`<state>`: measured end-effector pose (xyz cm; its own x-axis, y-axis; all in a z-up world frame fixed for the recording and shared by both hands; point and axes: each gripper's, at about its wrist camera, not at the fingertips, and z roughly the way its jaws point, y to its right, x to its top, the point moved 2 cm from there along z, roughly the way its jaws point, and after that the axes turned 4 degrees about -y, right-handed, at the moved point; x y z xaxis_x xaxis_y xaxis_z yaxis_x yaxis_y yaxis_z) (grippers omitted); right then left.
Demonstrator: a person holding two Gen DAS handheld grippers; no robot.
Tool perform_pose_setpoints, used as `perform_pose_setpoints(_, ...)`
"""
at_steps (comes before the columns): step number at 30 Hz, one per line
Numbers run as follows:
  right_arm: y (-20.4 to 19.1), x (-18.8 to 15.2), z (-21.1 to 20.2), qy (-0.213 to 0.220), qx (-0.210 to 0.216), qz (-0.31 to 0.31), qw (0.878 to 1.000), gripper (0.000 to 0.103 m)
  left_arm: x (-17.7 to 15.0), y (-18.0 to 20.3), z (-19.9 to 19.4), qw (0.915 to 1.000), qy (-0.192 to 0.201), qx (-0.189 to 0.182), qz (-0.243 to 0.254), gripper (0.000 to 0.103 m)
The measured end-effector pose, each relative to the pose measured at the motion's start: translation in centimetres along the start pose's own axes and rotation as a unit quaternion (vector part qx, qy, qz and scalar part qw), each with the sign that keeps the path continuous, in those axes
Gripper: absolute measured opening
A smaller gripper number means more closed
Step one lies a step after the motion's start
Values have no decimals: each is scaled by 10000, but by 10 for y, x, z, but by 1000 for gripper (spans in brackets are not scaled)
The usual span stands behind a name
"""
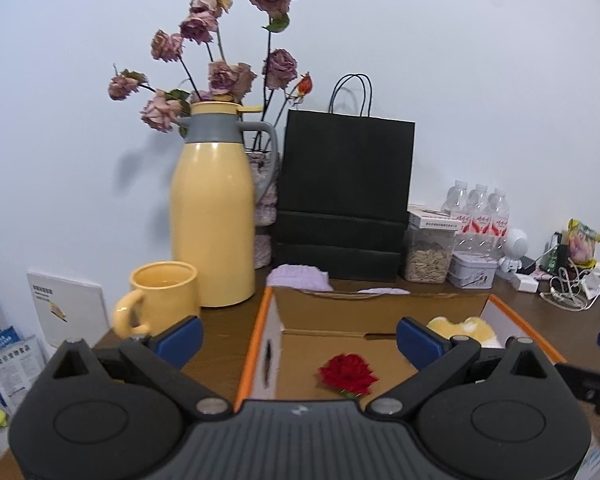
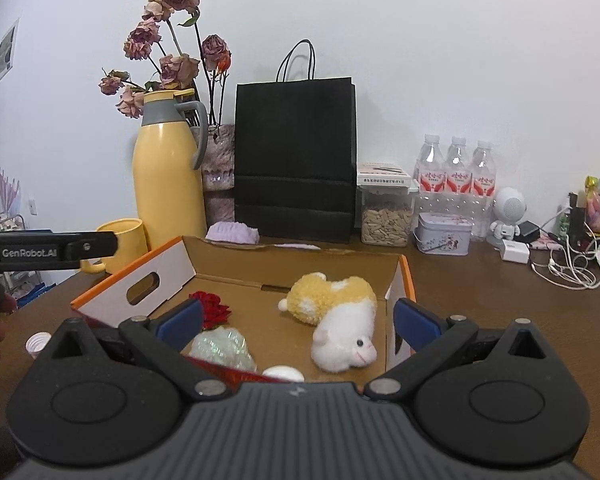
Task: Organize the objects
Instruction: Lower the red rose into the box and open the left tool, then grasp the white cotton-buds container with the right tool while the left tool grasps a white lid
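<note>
Plush toy (image 2: 336, 320) in box (image 2: 172, 268), ahead between wide-spread right gripper (image 2: 298, 326); left gripper (image 1: 298, 340) wide, empty.

"GenRobot.AI" is printed in white on the black bar of the left gripper (image 2: 48, 251), at nine o'clock in the right wrist view. Bottle labels (image 2: 456, 181) and booklets (image 1: 8, 356) are not legible.

Right tongs (image 2: 296, 322) hide the white round object's (image 2: 283, 373) lower part
</note>
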<state>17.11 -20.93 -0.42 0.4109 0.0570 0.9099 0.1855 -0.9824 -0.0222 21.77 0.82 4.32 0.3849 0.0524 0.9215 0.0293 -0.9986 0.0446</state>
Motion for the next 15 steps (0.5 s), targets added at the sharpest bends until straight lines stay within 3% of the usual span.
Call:
perform_pose_setpoints(8,-3,-19,-19,-147,-122,2,9998,103,-16,-33,-20,9995,-138,287,-22,103)
perform_pose_setpoints(15,-4,-39,-28,-380,-159,-1,9992,103,-43,-64,-22,9963,-504,691,51,103)
